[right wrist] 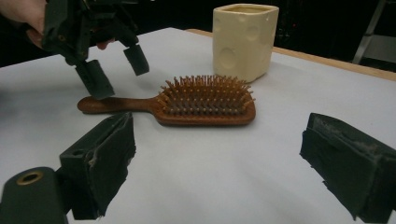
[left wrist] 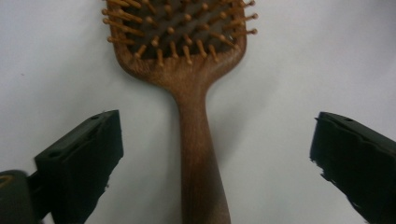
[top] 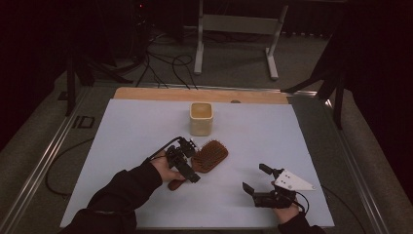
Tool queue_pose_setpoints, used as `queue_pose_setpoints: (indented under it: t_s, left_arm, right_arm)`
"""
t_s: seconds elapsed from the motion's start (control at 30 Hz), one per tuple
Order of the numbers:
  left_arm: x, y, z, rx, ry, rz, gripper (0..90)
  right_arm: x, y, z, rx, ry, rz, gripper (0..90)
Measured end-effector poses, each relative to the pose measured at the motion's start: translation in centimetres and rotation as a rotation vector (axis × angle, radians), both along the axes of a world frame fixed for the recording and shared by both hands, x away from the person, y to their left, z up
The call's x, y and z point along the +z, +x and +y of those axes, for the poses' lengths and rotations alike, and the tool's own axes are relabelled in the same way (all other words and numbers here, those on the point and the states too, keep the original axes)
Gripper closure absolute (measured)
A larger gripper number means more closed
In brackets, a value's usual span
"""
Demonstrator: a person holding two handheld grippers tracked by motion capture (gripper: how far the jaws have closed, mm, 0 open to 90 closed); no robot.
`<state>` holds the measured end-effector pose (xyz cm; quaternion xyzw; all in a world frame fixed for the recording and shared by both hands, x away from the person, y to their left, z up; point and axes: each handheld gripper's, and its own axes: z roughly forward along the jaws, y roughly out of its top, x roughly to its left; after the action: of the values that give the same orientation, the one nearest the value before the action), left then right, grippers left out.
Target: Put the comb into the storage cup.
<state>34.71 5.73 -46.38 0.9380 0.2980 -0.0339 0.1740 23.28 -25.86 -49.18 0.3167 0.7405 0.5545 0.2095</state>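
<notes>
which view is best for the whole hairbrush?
Right gripper view: the hairbrush lies whole, side-on, bristles up. Left gripper view crops it to handle and lower head. High view has it small, its handle partly under the left gripper.

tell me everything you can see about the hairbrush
The hairbrush looks like reddish-brown wood: a broad paddle head with rows of ball-tipped wooden pins on a dark pad, and a slim rounded handle. It lies flat on the white table cover, pins up, just in front of the cream cup and apart from it. The left gripper hangs over the handle, jaws open on either side, not pressing on it. Nothing but the table cover touches it.
</notes>
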Motion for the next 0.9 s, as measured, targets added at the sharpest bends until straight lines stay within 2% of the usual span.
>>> queue_pose_setpoints:
  t_s: [0.2, 0.23, 0.43, 0.5, 0.7, 0.8, 0.9]
  left_arm:
    - [-0.2, 0.4, -0.5, -0.005, 0.021, -0.008, 9.8]
    - [-0.3, 0.5, -0.5, -0.018, 0.035, -0.012, 16.3]
    - [-0.8, 0.7, -0.8, 0.006, 0.065, -0.017, 28.9]
    - [-0.9, 0.8, -0.9, -0.001, 0.079, -0.019, 32.8]
    - [-1.3, 0.9, -1.3, -0.011, 0.106, 0.0, 39.5]
    - [-1.6, 0.9, -1.3, -0.011, 0.109, 0.007, 45.7]
    - [-1.8, 1.0, -1.5, -0.013, 0.118, 0.002, 50.2]
  right_arm:
    - [0.0, 0.0, 0.0, 0.002, 0.0, -0.002, 9.6]
    - [0.0, 0.0, 0.0, 0.002, 0.001, -0.003, 9.6]
    - [0.0, 0.0, 0.0, 0.003, 0.001, -0.006, 9.6]
    - [0.0, 0.0, 0.0, 0.003, 0.001, -0.006, 9.6]
    - [0.0, 0.0, 0.0, 0.003, -0.001, -0.006, 9.6]
    - [0.0, 0.0, 0.0, 0.003, 0.0, -0.007, 9.6]
    - [0.0, 0.0, 0.0, 0.003, -0.001, -0.007, 9.6]
